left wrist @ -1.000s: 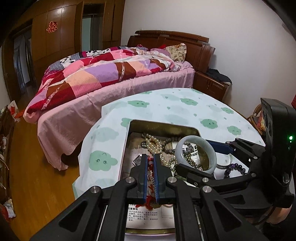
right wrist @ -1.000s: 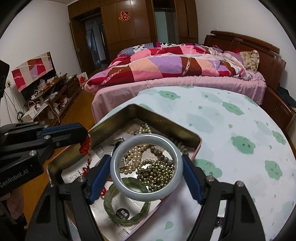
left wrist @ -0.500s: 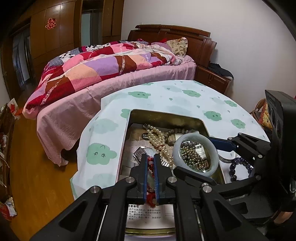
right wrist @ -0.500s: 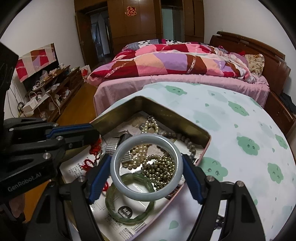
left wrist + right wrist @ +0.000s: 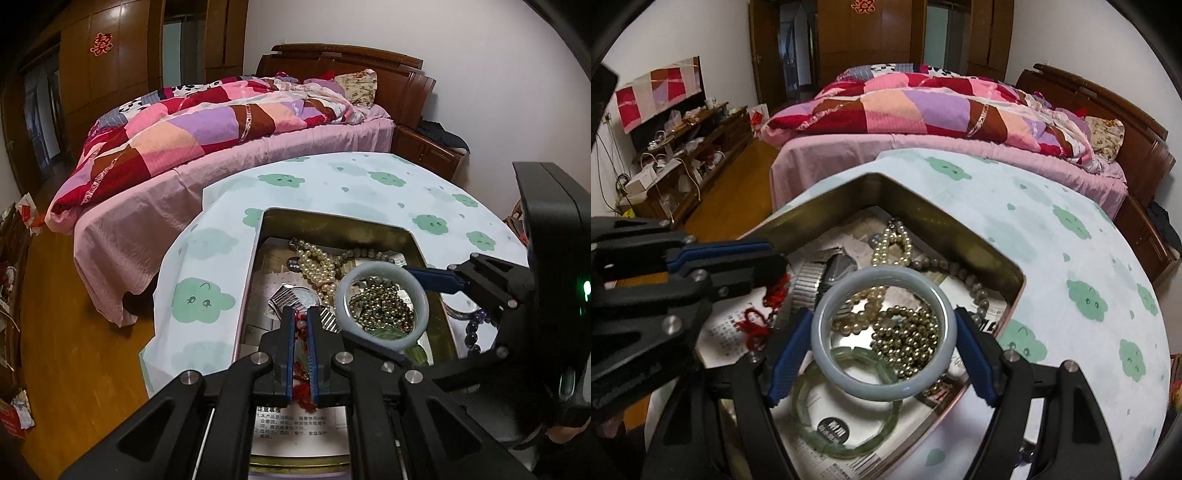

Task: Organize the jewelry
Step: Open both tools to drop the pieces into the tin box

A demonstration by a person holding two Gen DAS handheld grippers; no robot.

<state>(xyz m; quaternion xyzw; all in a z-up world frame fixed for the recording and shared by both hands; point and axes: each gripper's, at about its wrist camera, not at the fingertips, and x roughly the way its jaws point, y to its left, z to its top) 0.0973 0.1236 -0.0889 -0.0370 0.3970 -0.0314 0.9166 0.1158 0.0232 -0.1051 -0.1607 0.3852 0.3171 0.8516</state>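
My right claw [image 5: 884,354] grips the pale grey-white jade bangle [image 5: 884,334] over the open gold metal tin [image 5: 923,218], while my left claw [image 5: 301,328] pinches a red knotted cord [image 5: 759,325].

Both wrist views look steeply down, close over the shared tin [image 5: 332,218].

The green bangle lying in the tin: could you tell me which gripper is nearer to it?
Right. The right gripper, shut on the pale bangle, hangs just above the green bangle; the left gripper, shut on a red cord, sits further off, at the tin's other side.
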